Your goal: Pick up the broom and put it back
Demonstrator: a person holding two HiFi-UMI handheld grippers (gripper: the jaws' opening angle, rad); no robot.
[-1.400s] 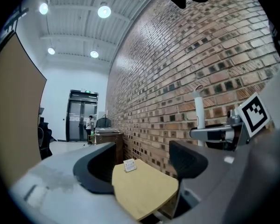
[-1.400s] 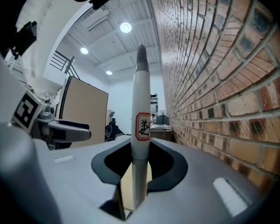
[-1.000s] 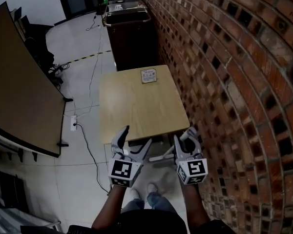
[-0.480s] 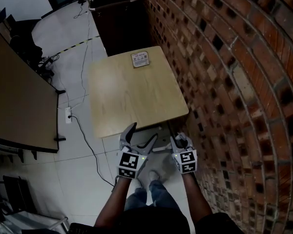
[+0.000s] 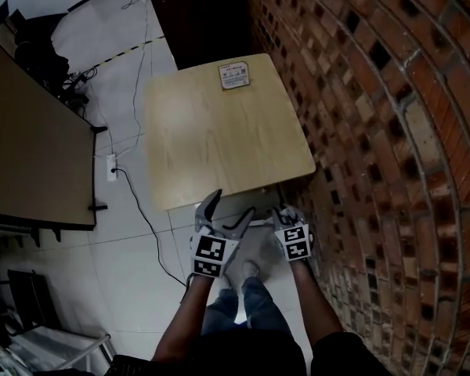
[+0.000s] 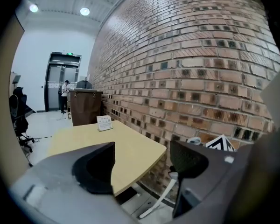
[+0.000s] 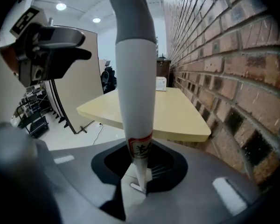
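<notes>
step: broom up, put-back pending, I judge | right gripper: my jaws clamped on its white handle, which rises ahead | left gripper: jaws wide, empty | pose: both hands low, tilted down, at table edge beside brick wall | next: stand it at its spot, hold firm till settled

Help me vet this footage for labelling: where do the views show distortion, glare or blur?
Head view: fisheye bows the brick wall into a curve. Left gripper view: dark vignetted corners, ceiling lights blown out. Right gripper view: the close broom handle looms large, soft-edged.
</notes>
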